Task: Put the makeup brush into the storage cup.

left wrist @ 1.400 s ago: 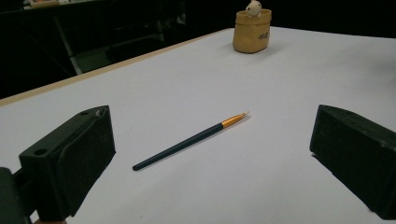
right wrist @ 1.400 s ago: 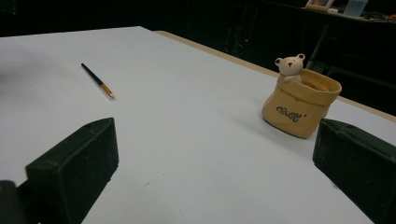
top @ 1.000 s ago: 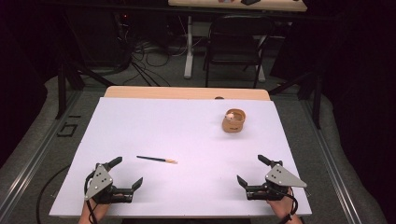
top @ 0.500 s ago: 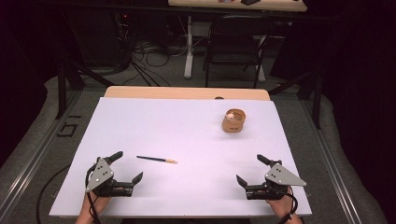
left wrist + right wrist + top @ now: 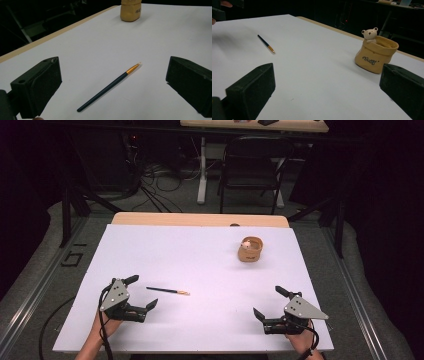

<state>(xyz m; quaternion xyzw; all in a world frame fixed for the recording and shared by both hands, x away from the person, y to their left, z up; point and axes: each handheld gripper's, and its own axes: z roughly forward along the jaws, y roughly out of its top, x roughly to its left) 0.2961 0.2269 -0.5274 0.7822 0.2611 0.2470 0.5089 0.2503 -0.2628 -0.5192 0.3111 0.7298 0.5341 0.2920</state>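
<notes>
A dark pencil-like stick with an orange tip [image 5: 168,291] [image 5: 107,87] [image 5: 266,44] lies flat on the white table top [image 5: 200,265]. My left gripper [image 5: 142,292] [image 5: 115,85] stands open just left of it, jaws wide, the stick lying between and ahead of them. A tan sack-shaped pot with a small bear figure [image 5: 250,248] [image 5: 376,51] [image 5: 130,10] stands upright at the far right. My right gripper [image 5: 270,302] [image 5: 329,87] is open near the front right edge, nothing between its jaws.
A light wooden strip [image 5: 200,219] borders the table's far edge. Beyond it stand a dark chair [image 5: 250,165], a desk leg and cables on the floor. Metal rails [image 5: 35,285] run along both sides.
My left gripper has moved forward and a little right, closer to the stick. The right gripper, the stick and the pot have stayed put.
</notes>
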